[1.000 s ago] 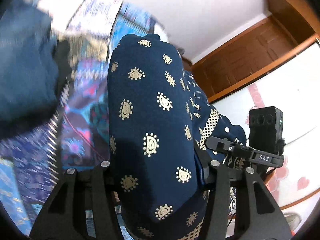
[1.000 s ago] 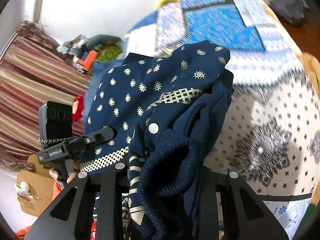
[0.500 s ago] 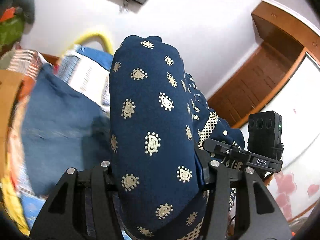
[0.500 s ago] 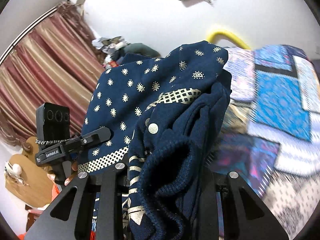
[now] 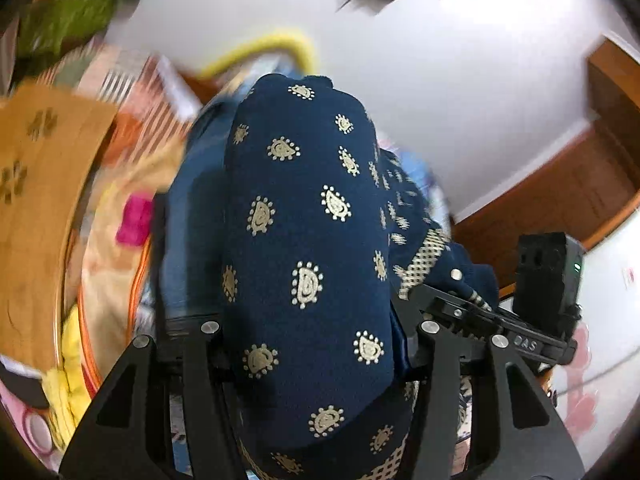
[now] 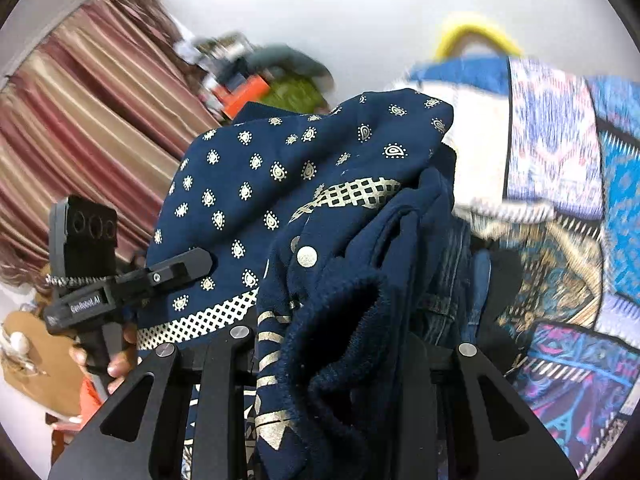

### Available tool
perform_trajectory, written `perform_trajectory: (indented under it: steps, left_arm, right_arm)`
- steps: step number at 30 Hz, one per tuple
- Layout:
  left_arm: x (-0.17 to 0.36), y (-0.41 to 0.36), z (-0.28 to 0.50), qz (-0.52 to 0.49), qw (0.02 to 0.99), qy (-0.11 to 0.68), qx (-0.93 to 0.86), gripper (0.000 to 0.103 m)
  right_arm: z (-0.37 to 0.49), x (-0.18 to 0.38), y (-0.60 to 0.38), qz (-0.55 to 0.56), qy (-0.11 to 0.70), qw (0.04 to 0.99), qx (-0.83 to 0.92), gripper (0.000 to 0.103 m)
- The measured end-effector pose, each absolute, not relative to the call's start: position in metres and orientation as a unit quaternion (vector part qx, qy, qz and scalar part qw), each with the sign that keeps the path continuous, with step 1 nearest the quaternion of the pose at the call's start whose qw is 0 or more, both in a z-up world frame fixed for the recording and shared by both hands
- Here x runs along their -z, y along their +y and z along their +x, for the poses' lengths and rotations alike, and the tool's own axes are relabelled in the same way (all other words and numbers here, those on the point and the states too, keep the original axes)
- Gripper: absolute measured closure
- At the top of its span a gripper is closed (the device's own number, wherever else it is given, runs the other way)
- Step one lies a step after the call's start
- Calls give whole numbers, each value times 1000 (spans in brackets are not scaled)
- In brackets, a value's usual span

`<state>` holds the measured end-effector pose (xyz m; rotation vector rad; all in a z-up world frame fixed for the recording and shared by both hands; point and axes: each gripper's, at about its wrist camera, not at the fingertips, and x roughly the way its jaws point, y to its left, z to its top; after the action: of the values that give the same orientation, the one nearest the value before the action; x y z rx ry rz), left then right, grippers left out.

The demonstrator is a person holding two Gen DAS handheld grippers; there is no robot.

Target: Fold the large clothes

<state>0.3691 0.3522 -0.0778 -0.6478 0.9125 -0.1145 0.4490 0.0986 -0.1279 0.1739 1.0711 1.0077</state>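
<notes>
A folded navy garment with gold paisley print (image 5: 304,248) fills the left wrist view. My left gripper (image 5: 312,332) is shut on it, fabric bulging between the fingers. In the right wrist view the same garment (image 6: 280,184) shows a gold checked band, a snap button and a thick cuff. My right gripper (image 6: 332,344) is shut on its bunched end. Both hold it up in the air. The right gripper (image 5: 492,320) shows at the right of the left view, and the left gripper (image 6: 132,284) at the left of the right view.
A patchwork blue bedspread (image 6: 568,184) lies at the right, with blue jeans (image 6: 452,280) behind the garment. A striped curtain (image 6: 80,140) hangs at the left. A pile of clutter (image 6: 256,76), an orange blanket (image 5: 44,184) and a wooden door frame (image 5: 580,184) surround.
Both grippers have swung with the garment, leftward across the room. The bed has slid to the right; the orange blanket and clutter have come into the left view. The grips are unchanged.
</notes>
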Motion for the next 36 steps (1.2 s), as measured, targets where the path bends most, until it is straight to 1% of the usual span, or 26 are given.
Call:
perform_trajectory:
  steps: [2,3,4,5,6,8,11,12,14,21,25,27,30,33,36]
  left_arm:
    - [97,360,367,-317,839,439,54,45]
    - [101,361,365,-314,841,438,53,43]
    - [100,360,363,-308,844,437,50,38]
    - [100,360,360,-302,847,435,48,37]
    - [97,358,357,-292,851,434,42,36]
    - [88,349,348,-256,865,432,17,32]
    - [72,335,331,-209,883,420,-14,31]
    - [67,330,324,-197,887,417,-21,31]
    - [63,323,312,-176,893,413,-34,31]
    - [42,283,248,-85,912,396,-69,31]
    - [17,266,209,-74,925,363,-83,31]
    - [3,259,195,-67,933,341,-88,31]
    - [-33,240,164,-50,950,294,-95,31]
    - [-69,218,128,-46,968,233,-84,31]
    - [-94,194,94,-29,980,177,-89,31]
  right_arm:
    - [456,157,108,81,521,725,-442,75]
    - [460,168,109,89,532,719,-437,73]
    - [460,178,108,96,539,717,-432,70]
    - [459,179,106,95,537,720,-429,66]
    - [455,176,104,86,532,727,-426,59]
    - [446,168,100,59,520,743,-418,53]
    - [425,152,90,1,495,769,-404,47]
    - [420,147,86,-4,483,788,-382,44]
    - [410,142,75,-24,471,802,-367,42]
    - [380,129,51,-27,446,833,-326,41]
    - [349,101,38,-23,414,850,-326,41]
    - [329,81,33,-32,378,864,-331,41]
    - [288,38,22,-38,299,892,-338,41]
    - [251,5,11,-35,228,915,-332,41]
    - [210,-27,0,-31,159,927,-339,41]
